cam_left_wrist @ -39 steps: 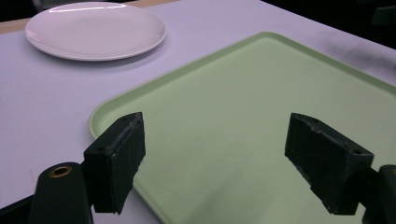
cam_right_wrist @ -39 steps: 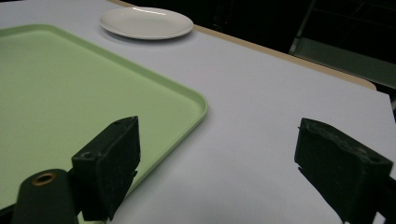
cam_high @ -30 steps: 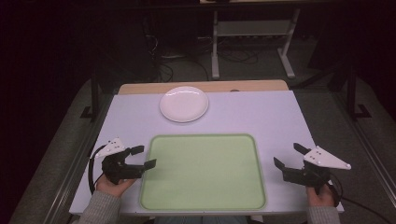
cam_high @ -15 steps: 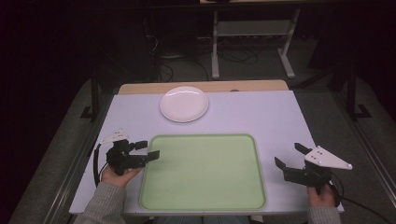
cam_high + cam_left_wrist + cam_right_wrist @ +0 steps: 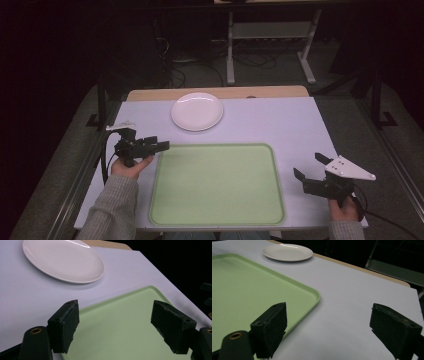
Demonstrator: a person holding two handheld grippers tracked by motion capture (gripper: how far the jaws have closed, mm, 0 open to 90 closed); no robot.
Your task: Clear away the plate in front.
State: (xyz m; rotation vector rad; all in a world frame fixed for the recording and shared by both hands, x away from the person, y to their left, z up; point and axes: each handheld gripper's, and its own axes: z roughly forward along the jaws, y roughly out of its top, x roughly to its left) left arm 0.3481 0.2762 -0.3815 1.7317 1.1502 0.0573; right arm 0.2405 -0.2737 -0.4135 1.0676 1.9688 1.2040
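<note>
Dark room behind, cable clutter and a metal stand at the top of the high view; pale lilac counter below, bare apart from two things. Left tool at mid-left of the high view, tipped on its side just off the upper-left corner of the green tray, aimed across that corner toward the white plate lying upper centre, apart from the tray. Jaws wide in the left gripper view, gripping nothing, touching nothing; tray edge and plate framed between and beyond them. Plate likely ceramic: stiff, glossy, slippery, breakable, moderately heavy for a pinch; best taken at the near rim, one jaw under the lip, one on top. Tray probably light moulded plastic, rigid, raised rim offering a hold on an edge. Right tool at lower right of the high view, beside the tray's right edge, spread equally wide, empty, above bare counter.
</note>
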